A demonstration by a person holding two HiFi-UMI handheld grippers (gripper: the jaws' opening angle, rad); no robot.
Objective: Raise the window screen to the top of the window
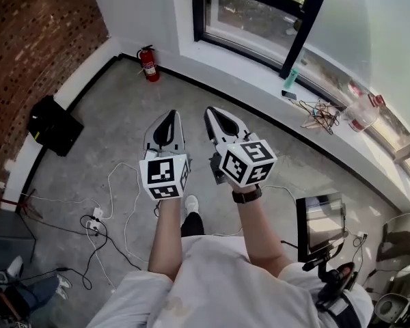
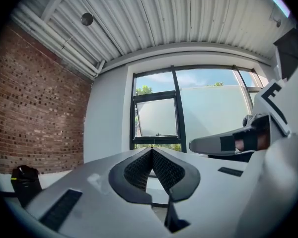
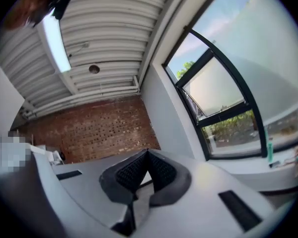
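Ribbed pads (image 2: pixel 138 171) meet in left claw (image 2: pixel 151 149), right claw (image 3: pixel 147 150).

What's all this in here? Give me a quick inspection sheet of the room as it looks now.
Surface: bare grey concrete floor.
Job's things: window ahead, touched by neither gripper.
Clutter: fire extinguisher and black bag on floor; hangers and plastic bottle on sill.
Grippers: left gripper and right gripper side by side, jaws shut, empty.
Cables: white cables and power strip on floor.
Surroundings: brick wall, small monitor on stand.
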